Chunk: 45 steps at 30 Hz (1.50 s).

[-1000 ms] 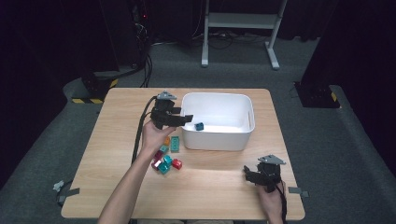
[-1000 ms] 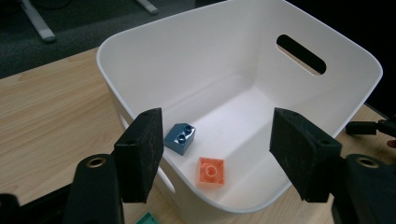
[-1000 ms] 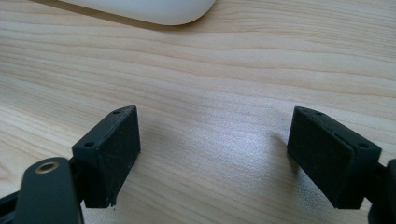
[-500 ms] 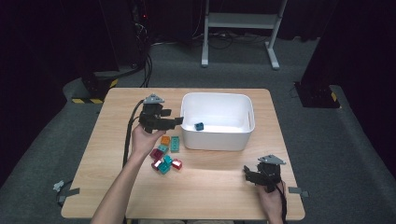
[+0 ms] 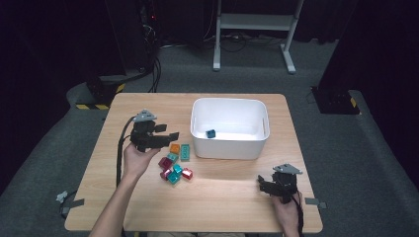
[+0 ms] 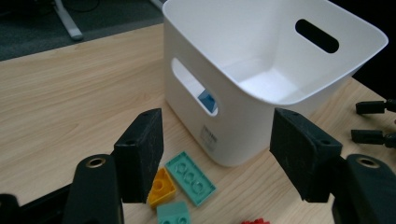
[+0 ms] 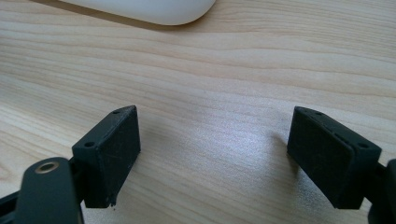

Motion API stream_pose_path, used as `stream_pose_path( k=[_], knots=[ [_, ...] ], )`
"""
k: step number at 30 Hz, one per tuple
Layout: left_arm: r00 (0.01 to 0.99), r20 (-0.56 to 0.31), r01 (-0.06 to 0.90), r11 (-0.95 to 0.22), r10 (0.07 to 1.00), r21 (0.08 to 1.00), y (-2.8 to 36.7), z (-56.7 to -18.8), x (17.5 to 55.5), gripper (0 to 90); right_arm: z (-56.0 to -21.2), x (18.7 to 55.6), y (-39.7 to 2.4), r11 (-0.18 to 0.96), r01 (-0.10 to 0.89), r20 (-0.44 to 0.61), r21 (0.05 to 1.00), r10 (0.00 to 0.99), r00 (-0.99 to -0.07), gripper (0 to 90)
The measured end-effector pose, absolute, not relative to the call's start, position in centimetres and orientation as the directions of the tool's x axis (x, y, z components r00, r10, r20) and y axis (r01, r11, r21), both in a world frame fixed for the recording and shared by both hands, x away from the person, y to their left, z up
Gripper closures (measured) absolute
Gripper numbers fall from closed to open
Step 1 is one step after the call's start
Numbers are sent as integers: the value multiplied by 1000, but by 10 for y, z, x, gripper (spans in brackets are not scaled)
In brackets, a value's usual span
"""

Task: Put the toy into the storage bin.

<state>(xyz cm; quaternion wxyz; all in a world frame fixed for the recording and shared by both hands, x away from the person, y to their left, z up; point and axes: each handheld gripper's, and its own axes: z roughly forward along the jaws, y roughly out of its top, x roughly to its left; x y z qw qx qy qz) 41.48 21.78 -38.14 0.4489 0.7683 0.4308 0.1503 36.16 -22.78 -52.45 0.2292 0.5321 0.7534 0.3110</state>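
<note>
I stand at a wooden bench (image 5: 237,207) with tongs in each hand. My left tongs (image 6: 219,158) hover above the bench just left of a white bin (image 5: 230,148), jaws spread wide and holding nothing. Between and below those jaws lie loose toy bricks: a flat teal brick (image 6: 191,177) touching an orange brick (image 6: 161,186), and a small teal brick (image 6: 173,214) at the lower edge of the left gripper view. From above, the whole cluster of bricks (image 5: 174,163) sits just beside the bin's left wall, with dark red, red and turquoise pieces nearest me. One blue brick (image 5: 211,133) already lies inside the bin, and it also shows through the bin's handle slot.

My right tongs (image 7: 215,154) rest low over bare bench wood near my right edge, jaws also wide open and empty, well apart from the bricks.

I judge the step in hand is picking the next brick for the bin. The next move calls for lowering the left tongs over one brick, likely the orange or flat teal one, and closing on it alone without nudging its neighbours.
</note>
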Motion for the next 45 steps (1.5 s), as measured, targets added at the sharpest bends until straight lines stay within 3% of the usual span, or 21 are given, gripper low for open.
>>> stream_pose_path(
  k=[22, 45],
  knots=[
    [487, -198, 613, -171, 851, 772, 252, -441, 387, 367, -524, 362, -228, 241, 659, -15, 713, 944, -329, 171],
    [438, -191, 680, -184, 878, 710, 246, -493, 395, 367, -524, 362, -228, 241, 659, -15, 713, 944, -329, 172]
  ],
)
